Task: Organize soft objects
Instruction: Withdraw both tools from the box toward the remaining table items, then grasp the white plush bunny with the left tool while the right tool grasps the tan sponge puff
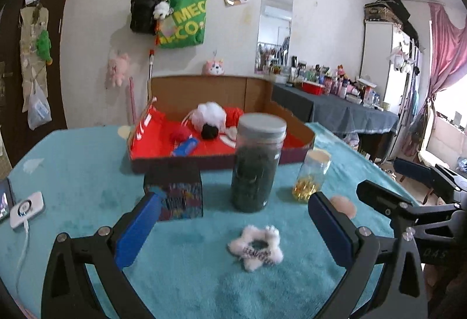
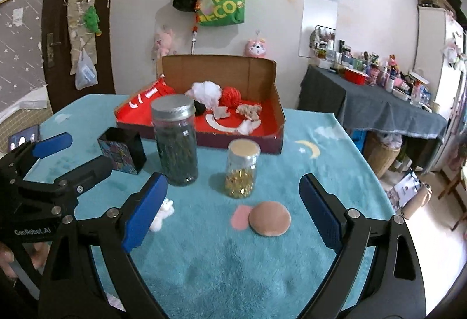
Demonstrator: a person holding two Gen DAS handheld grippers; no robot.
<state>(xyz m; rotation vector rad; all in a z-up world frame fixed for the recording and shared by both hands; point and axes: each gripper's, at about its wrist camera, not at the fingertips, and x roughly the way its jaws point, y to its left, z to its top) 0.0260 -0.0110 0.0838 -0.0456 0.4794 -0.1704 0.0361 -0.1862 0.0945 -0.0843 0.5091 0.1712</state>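
A white fluffy scrunchie [image 1: 256, 251] lies on the teal blanket [image 1: 87, 190], near the front edge, and the left gripper [image 1: 232, 220] hangs over it with its blue-padded jaws spread wide, nothing between the pads. Just to the right, a round tan powder puff [image 2: 270, 218] sits flat on the blanket beside a pink patch, and the right gripper [image 2: 233, 209] frames it, jaws wide apart and empty too. Both soft pieces are loose on the blanket, clear of the fingers.

Beyond them stand a tall jar with a grey lid [image 1: 258, 161], dark contents inside, a smaller jar of gold bits [image 2: 242, 170] to its right, and a dark patterned box [image 1: 175, 193] to its left. Further back, the open cardboard box [image 2: 262, 77] with a red lining holds a white pompom [image 2: 204, 93], a red ball of something knitted, perhaps yarn, and several pale soft pieces. A white charger puck [image 1: 26, 209] lies at the far left edge.
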